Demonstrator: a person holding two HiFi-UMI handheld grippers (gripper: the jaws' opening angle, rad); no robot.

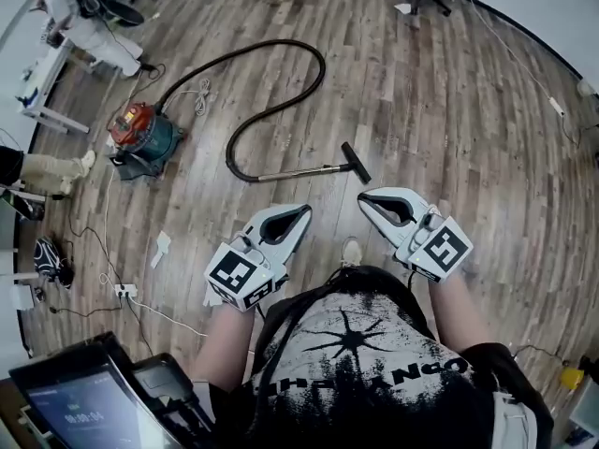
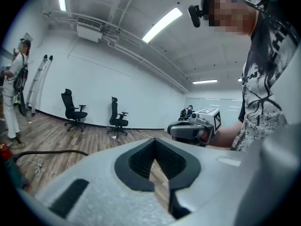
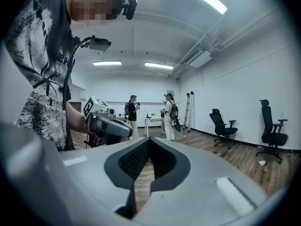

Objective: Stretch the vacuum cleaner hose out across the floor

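Left gripper (image 1: 301,211) and right gripper (image 1: 365,197) are held side by side before the person, fingers closed together and holding nothing. The black vacuum hose (image 1: 321,64) lies looped mid-floor, between the red canister (image 1: 140,137) and the nozzle (image 1: 356,162), near the grippers.

In the head view, one red and teal canister vacuum cleaner (image 1: 140,137) is counted at the upper left, along with one long black ribbed hose (image 1: 285,42) and one black floor nozzle (image 1: 356,162). Two white handheld grippers are counted at the lower centre, a left gripper (image 1: 305,210) and a right gripper (image 1: 363,197). Two black swivel office chairs, a left chair (image 2: 74,111) and a right chair (image 2: 117,118), are counted in the left gripper view. Two standing people (image 3: 133,109) and one folding ladder (image 3: 189,108) are counted mid-frame in the right gripper view.
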